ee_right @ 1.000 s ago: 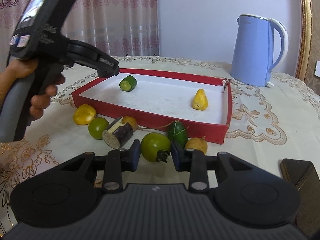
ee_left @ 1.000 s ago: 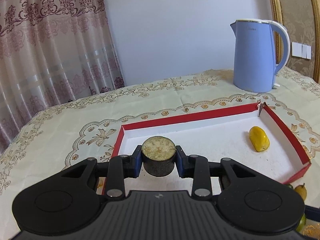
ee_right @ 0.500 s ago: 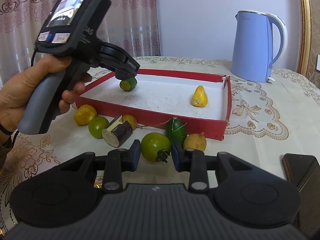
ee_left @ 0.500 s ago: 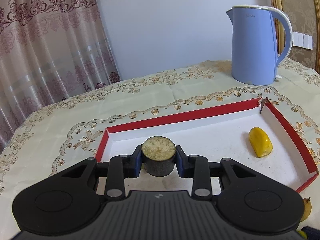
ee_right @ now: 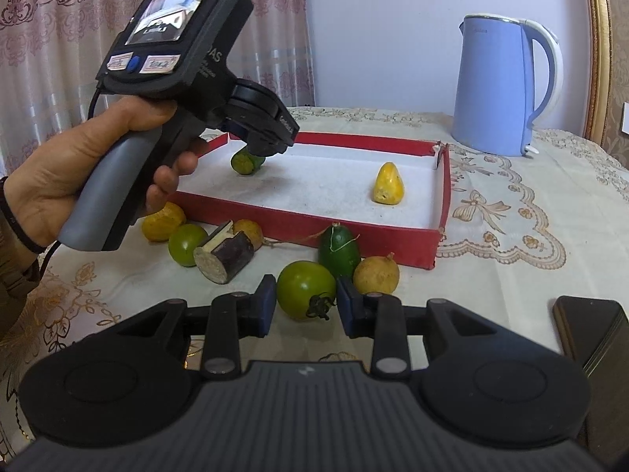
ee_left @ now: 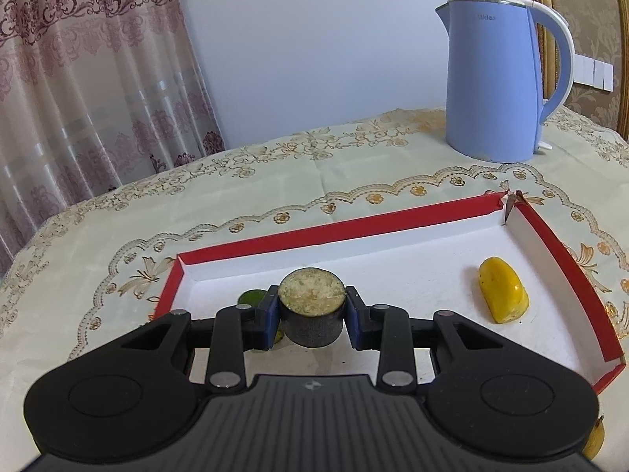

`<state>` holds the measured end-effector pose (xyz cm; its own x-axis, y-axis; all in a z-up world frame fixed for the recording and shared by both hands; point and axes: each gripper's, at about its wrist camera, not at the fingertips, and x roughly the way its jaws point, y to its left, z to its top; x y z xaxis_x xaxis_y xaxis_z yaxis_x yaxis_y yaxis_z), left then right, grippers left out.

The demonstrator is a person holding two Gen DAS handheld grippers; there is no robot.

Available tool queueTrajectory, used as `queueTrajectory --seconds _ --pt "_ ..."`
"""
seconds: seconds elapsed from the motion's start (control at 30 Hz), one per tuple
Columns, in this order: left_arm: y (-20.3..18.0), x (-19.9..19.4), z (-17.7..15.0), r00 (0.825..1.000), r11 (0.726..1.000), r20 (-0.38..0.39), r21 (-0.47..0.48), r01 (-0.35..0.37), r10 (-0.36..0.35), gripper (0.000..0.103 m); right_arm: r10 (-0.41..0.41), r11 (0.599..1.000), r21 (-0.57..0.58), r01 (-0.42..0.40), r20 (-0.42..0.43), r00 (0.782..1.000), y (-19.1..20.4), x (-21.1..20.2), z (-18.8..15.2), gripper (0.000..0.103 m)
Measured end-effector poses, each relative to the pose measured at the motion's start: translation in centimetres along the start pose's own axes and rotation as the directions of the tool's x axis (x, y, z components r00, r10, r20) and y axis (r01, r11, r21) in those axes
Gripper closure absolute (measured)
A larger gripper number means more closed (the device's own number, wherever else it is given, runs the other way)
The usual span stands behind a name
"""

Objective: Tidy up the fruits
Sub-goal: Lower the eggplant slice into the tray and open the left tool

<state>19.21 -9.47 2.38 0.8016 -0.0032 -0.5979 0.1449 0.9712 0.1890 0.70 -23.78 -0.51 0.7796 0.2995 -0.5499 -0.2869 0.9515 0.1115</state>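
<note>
In the left wrist view, the jaws of the left gripper (ee_left: 311, 310) are clenched on a dark eggplant chunk (ee_left: 312, 306), its pale cut face turned up, at the lower centre of the frame. The chunk hangs over the white floor of the red tray (ee_left: 338, 232), near the tray's left end. A green cucumber piece (ee_left: 251, 297) peeks out just behind the left finger, low in the tray. A yellow fruit (ee_left: 503, 295) lies on the tray floor at the right of the frame, well apart from the chunk. A blue kettle (ee_left: 495, 78) stands on the counter (ee_left: 275, 165) at the upper right, beyond the tray.

In the right wrist view, the jaws of the right gripper (ee_right: 302, 299) stand released, with a green tomato (ee_right: 304, 289) between the fingers at the lower centre; whether the pads touch it cannot be told. It rests on the counter in front of the tray's near wall. Just beyond it lie a dark green fruit (ee_right: 339, 249) and a tan round fruit (ee_right: 375, 275). To the left lie a second eggplant chunk (ee_right: 224, 257), a smaller green tomato (ee_right: 186, 244) and a yellow-orange fruit (ee_right: 163, 222). In the upper left of the frame the person's left hand (ee_right: 78, 173) grips the other device above the tray's left corner. A dark phone (ee_right: 593, 330) sits at the right edge.
</note>
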Motion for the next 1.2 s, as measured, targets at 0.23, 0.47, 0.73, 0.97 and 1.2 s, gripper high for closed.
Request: queueTrajectory --seconds 0.23,0.47,0.73,0.97,1.2 --pt "-0.5 0.6 0.5 1.0 1.0 -0.009 0.002 0.001 -0.001 0.07 0.005 1.0 -0.003 -0.005 -0.003 1.0 0.0 0.1 0.0 0.072" --pt "-1.3 1.4 1.0 1.0 1.0 -0.02 0.022 -0.002 0.002 0.07 0.009 1.0 -0.008 -0.009 -0.006 1.0 0.0 0.2 0.0 0.072" --pt "-1.2 2.6 1.3 0.998 1.0 -0.058 0.006 0.019 -0.018 0.07 0.012 1.0 -0.016 -0.012 -0.009 1.0 0.3 0.2 0.0 0.072" --pt "-1.3 3.3 1.4 0.996 1.0 -0.08 -0.011 0.028 -0.028 0.07 0.01 1.0 -0.022 -0.01 -0.011 1.0 0.4 0.2 0.1 0.072" --pt "-1.2 3.7 1.5 0.994 0.999 -0.098 -0.031 0.043 -0.046 0.07 0.008 1.0 -0.028 -0.009 -0.014 1.0 0.7 0.2 0.0 0.072"
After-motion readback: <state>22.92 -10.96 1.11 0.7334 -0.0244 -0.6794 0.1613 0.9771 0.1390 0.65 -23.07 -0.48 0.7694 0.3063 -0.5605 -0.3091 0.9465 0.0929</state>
